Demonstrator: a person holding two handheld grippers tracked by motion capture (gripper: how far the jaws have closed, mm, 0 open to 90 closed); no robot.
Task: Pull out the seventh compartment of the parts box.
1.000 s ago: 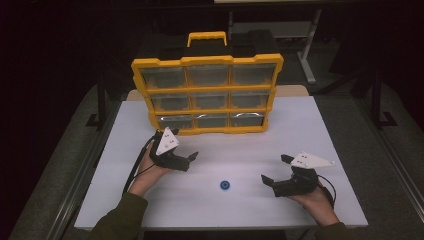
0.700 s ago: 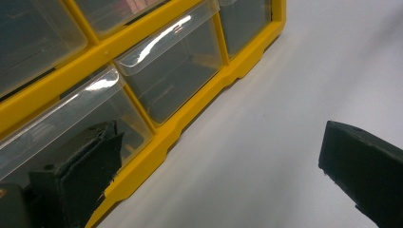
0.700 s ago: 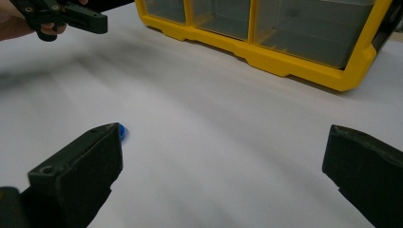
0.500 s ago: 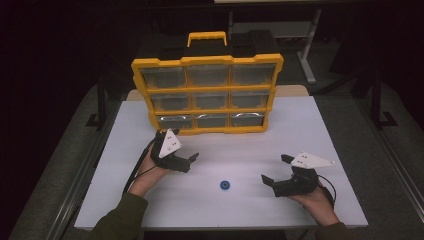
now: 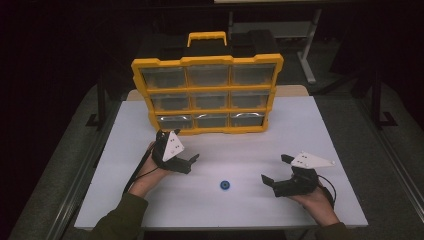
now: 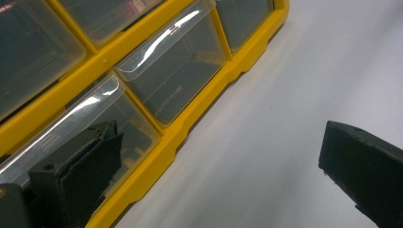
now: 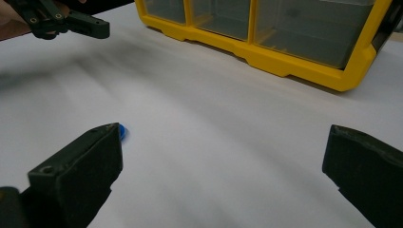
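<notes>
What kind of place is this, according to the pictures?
Probably a lab or workshop set up for recording tabletop handling, not a home. A plain white table stands in a dark room, bearing a yellow drawer organizer and a small blue piece. A person holds the left gripper and right gripper, both open.

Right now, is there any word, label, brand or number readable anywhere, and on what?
None can be read.
Organizer: yellow frame and clear drawers show no print, only glare.
Blue disc: too small to tell.
Left tool and right tool: plates show only small dark dots.
</notes>
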